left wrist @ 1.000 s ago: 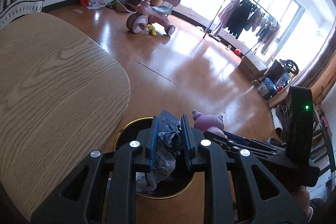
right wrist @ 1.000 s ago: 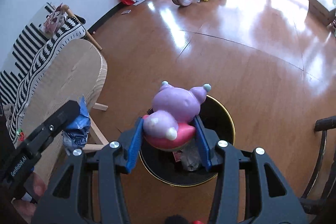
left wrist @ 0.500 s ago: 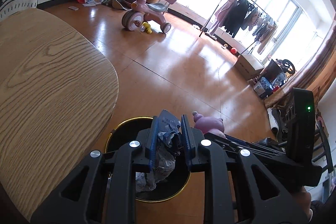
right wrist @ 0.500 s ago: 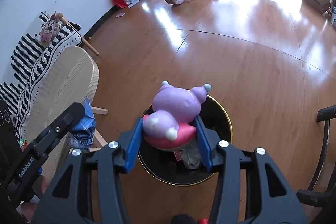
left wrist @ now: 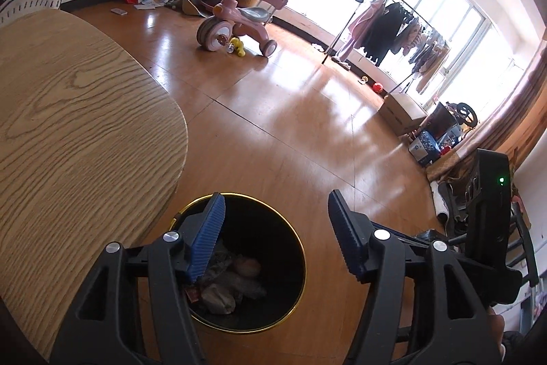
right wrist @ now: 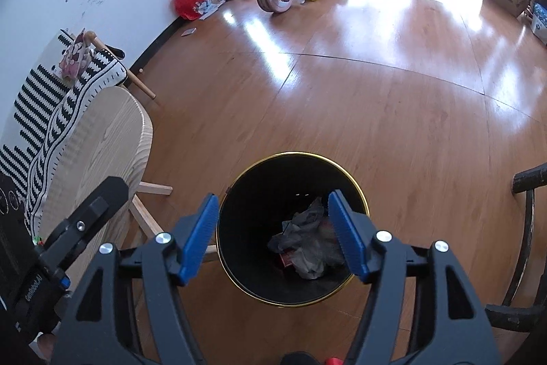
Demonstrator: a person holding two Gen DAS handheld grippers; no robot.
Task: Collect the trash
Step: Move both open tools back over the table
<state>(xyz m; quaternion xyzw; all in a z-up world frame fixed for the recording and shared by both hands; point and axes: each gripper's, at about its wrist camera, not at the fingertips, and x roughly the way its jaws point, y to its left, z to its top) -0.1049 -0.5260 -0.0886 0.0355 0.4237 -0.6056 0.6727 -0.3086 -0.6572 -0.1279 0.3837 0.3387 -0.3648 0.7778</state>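
Observation:
A black bin with a gold rim (left wrist: 302,257) (right wrist: 294,154) stands on the wooden floor beside the table. My left gripper (left wrist: 277,236) hangs over its left side, jaws opening, with nothing between the blue pads. My right gripper (right wrist: 273,230) is above the bin's mouth, jaws also opening and empty. Crumpled grey and blue trash (right wrist: 306,250) lies at the bottom of the bin, and in the left wrist view a pinkish lump (left wrist: 247,266) shows among it. The right gripper's black body (left wrist: 489,228) sits at the right of the left wrist view.
A light wooden table (left wrist: 68,142) borders the bin on the left, with its legs (right wrist: 150,190) close to the rim. A dark chair frame (right wrist: 526,228) stands to the right. Further off are a pink tricycle (left wrist: 236,23) and a clothes rack (left wrist: 393,19).
Both grippers have gone from shut to open. The crumpled blue wrapper has left the left jaws and the purple-pink toy has left the right jaws; trash now lies in the bin below.

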